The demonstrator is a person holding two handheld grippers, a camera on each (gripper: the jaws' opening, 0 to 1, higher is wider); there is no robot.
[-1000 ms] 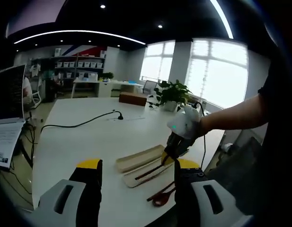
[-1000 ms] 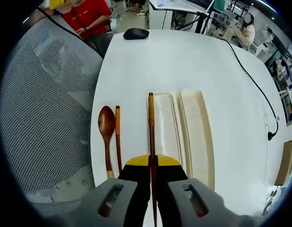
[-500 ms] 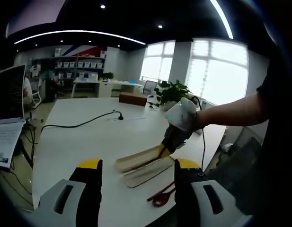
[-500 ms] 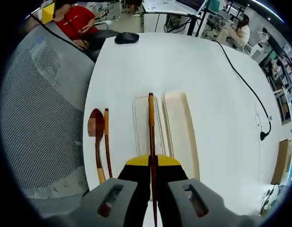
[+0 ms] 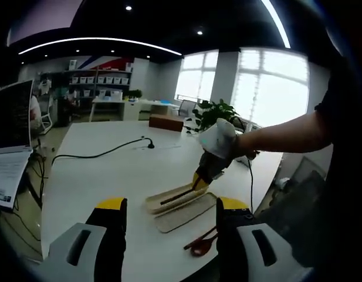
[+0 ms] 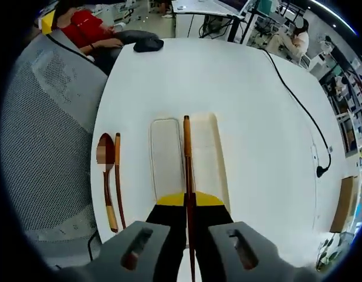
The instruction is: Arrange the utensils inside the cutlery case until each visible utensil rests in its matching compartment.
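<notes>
The beige cutlery case lies as two long halves side by side on the white table [image 6: 251,88]: one half [image 6: 167,155] [image 5: 189,213] and a deeper half [image 6: 209,154] [image 5: 169,198]. My right gripper [image 6: 188,200] [image 5: 211,157] is shut on a brown chopstick [image 6: 186,154], held above the inner edge of the deeper half. A wooden spoon [image 6: 104,161] [image 5: 199,247] and a second chopstick [image 6: 117,176] lie on the table beside the case, near the edge. My left gripper [image 5: 172,205] hangs open, short of the case, with nothing between its fingers.
A grey mesh chair [image 6: 40,135] stands against the table edge by the spoon. A black mouse [image 6: 147,44] and a black cable [image 6: 298,97] [image 5: 98,154] lie farther out on the table. A potted plant [image 5: 211,117] stands at the far end. A person in red [image 6: 81,26] sits beyond the chair.
My right gripper has carried the chopstick sideways from over the shallow half of the case to the edge of the deeper half. The left gripper has not moved.
</notes>
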